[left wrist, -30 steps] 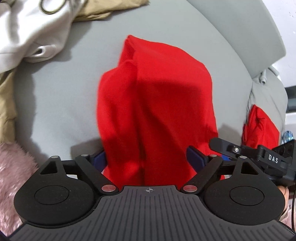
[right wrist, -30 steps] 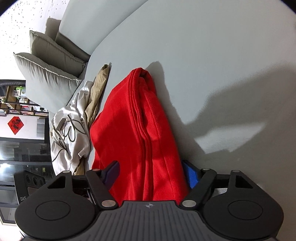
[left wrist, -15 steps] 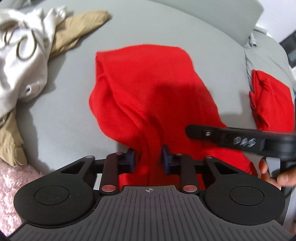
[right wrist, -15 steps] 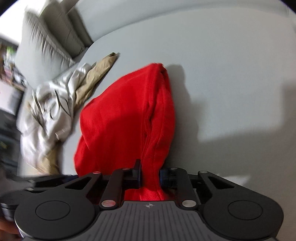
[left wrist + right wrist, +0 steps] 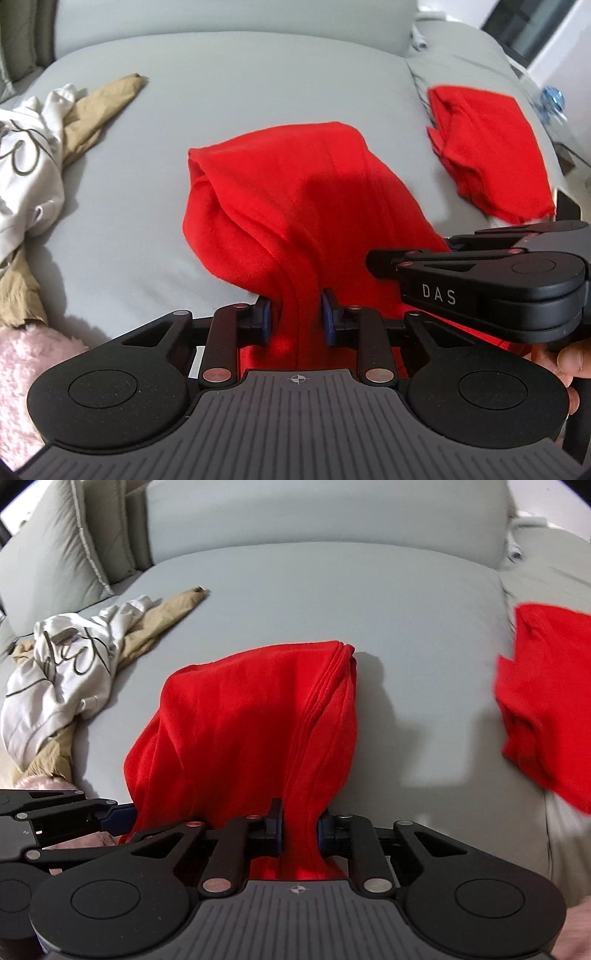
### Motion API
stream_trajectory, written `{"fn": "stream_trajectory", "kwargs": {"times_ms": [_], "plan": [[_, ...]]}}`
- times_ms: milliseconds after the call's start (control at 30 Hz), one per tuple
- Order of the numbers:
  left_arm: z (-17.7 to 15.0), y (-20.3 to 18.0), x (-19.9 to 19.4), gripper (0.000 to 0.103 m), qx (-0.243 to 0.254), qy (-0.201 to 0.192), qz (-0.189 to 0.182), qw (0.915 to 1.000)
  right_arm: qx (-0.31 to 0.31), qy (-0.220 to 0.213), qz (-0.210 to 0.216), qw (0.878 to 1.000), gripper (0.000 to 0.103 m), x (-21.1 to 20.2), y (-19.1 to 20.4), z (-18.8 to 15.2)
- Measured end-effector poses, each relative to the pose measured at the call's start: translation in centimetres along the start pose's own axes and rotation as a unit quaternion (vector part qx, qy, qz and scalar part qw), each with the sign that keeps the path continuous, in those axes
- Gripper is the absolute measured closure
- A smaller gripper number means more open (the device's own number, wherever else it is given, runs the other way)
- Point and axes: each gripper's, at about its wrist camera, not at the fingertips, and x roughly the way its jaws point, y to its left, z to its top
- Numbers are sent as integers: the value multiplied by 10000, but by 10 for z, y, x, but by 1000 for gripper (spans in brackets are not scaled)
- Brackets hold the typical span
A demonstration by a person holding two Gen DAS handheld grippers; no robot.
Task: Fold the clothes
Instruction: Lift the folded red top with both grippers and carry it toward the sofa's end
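With left claw (image 5: 295, 320) and right claw (image 5: 300, 827) both clamped on bunched near edge of red garment (image 5: 295, 199), far end resting on sofa cushion (image 5: 258, 74), risk = uneven pull skews fold, or layers slip out.

Matte black plastic left gripper (image 5: 295, 319) has blue finger pads (image 5: 263, 320), silver rivets, ribbed grey base; its twin, the right gripper (image 5: 300, 829), reads "DAS".
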Motion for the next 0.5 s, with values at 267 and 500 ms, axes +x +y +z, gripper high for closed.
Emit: {"fn": "stream_trajectory", "kwargs": {"times_ms": [267,500], "plan": [[-14,-3,4,75,84,72,96,9999,-24,-135,-63,9999,86,-1,9,-15],[-20,-17,-2,75,305,-160,385,9987,-417,-368,50,9984,86,-8,7,-19]]}}
